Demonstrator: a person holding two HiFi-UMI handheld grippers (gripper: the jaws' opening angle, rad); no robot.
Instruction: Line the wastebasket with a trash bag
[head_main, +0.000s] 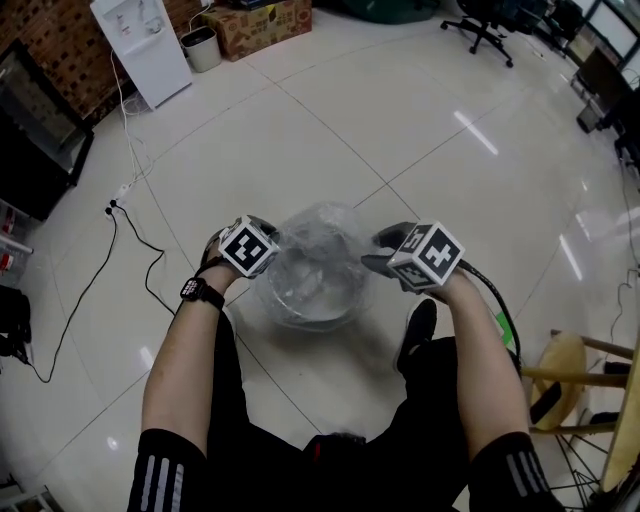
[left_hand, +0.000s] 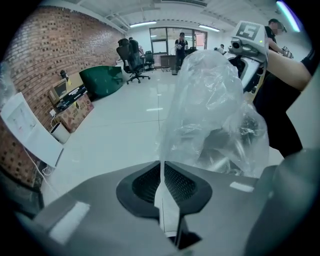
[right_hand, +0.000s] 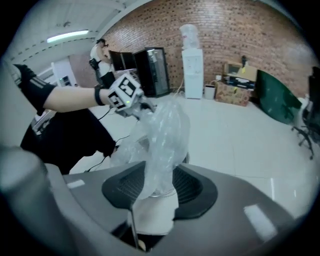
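At the left tool: jaws together, clamped on a thin edge of the trash bag, presumably to hold one side of its mouth steady. Right tool: jaws part-way apart, with a bunched fold of the same bag between them. The fold looks loose rather than pinched, likely to allow a fresh hold nearer the rim. Bag: clear film, ballooned between both tools, draped over the wastebasket. Wastebasket: upright on the tiled floor, mid-floor, just ahead of the person's shoes; lining not yet seated.
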